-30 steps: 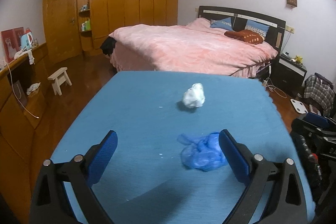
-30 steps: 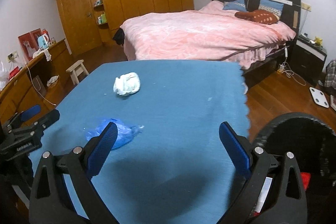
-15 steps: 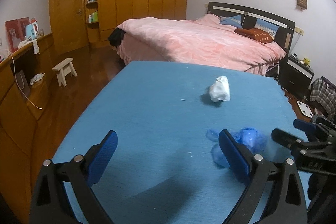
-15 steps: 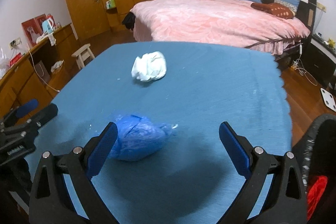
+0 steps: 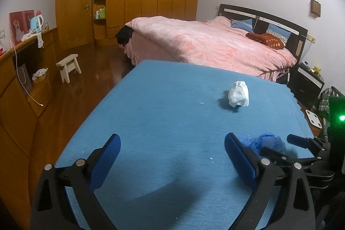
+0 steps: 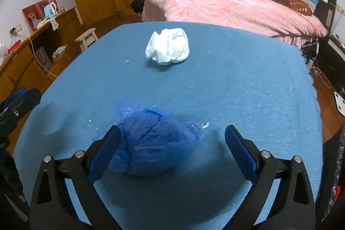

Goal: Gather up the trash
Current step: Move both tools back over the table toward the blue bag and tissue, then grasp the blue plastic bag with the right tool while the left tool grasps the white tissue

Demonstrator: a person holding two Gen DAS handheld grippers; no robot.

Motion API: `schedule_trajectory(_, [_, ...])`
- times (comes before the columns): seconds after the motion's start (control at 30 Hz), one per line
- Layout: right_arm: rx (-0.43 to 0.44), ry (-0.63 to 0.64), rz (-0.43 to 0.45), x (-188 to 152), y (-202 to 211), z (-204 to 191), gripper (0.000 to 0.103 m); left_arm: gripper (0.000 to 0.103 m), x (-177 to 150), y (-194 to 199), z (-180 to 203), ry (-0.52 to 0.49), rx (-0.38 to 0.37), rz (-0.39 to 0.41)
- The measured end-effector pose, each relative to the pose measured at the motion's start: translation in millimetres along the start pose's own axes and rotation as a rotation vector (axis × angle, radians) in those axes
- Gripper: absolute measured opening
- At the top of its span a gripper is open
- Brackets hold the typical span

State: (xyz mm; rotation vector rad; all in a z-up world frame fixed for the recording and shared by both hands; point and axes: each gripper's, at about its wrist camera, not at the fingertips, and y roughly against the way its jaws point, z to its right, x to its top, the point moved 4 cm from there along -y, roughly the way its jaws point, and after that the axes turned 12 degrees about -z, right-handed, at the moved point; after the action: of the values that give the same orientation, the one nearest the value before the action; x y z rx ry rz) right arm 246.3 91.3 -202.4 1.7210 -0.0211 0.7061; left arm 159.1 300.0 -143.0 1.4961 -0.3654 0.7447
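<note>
Reaching for the first piece of trash. Right gripper [image 6: 172,151] spread wide around the blue bag [image 6: 155,143] on the table [image 6: 248,83]; white wad [image 6: 168,47] beyond the bag. Left gripper [image 5: 172,161] unclenched, holding nothing. Next, presumably: squeeze shut on the bag.

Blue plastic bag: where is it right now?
Right wrist view: blue plastic bag lies on the blue tablecloth between the open right tool's fingers, nearer the left one.
</note>
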Motion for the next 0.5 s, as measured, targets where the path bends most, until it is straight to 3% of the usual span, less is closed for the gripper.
schedule_trajectory(0.07, [0.009,0.001,-0.010,-1,-3,-1,0.093,0.095,1,0,-1,0.007,-0.004,0.002])
schedule_trajectory(0.33, [0.076,0.045,-0.033,-3,-4,-12,0.061,0.095,4,0,0,0.011,-0.011,0.012])
schedule_trajectory(0.5, [0.102,0.059,-0.037,-4,-3,-15,0.055,0.095,6,1,3,0.008,-0.014,0.013])
